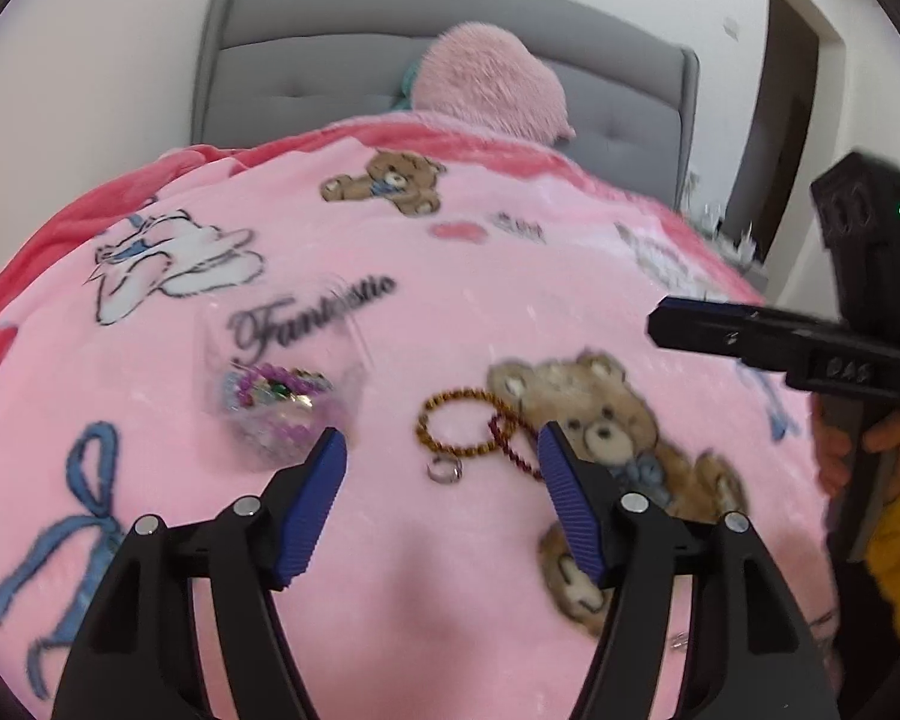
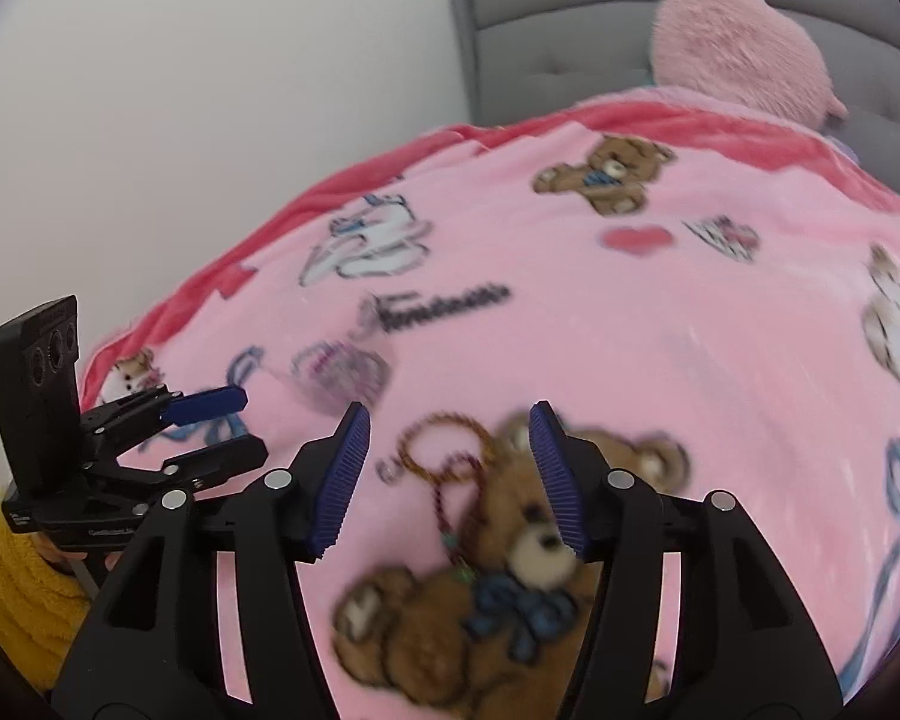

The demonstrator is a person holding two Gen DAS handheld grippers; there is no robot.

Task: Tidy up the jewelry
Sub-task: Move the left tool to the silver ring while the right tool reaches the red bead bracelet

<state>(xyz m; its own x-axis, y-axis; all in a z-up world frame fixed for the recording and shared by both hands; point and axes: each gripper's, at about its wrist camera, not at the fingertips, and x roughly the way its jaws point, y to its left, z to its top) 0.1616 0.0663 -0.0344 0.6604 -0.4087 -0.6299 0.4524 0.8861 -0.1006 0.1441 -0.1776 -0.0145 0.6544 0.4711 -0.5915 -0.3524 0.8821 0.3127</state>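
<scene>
On the pink printed blanket (image 1: 450, 312) lie a gold-brown bead bracelet (image 1: 456, 423), a dark red bead strand (image 1: 513, 447) crossing it, and a silver ring (image 1: 444, 471). My left gripper (image 1: 441, 435) hovers just short of them, open, with nothing between its blue pads. To its left stands a clear plastic box (image 1: 276, 408) with several beaded pieces inside. In the right wrist view the same bracelet (image 2: 444, 444) and dark red strand (image 2: 456, 492) lie under my open right gripper (image 2: 449, 414), also empty. The left gripper (image 2: 249, 426) shows at the left.
A fluffy pink pillow (image 1: 492, 84) leans on the grey headboard (image 1: 306, 78) at the far end of the bed. A dark doorway (image 1: 780, 120) is at the right. A yellow sleeve (image 2: 24, 588) holds the left gripper. A small silver piece (image 1: 678, 639) lies near the right finger.
</scene>
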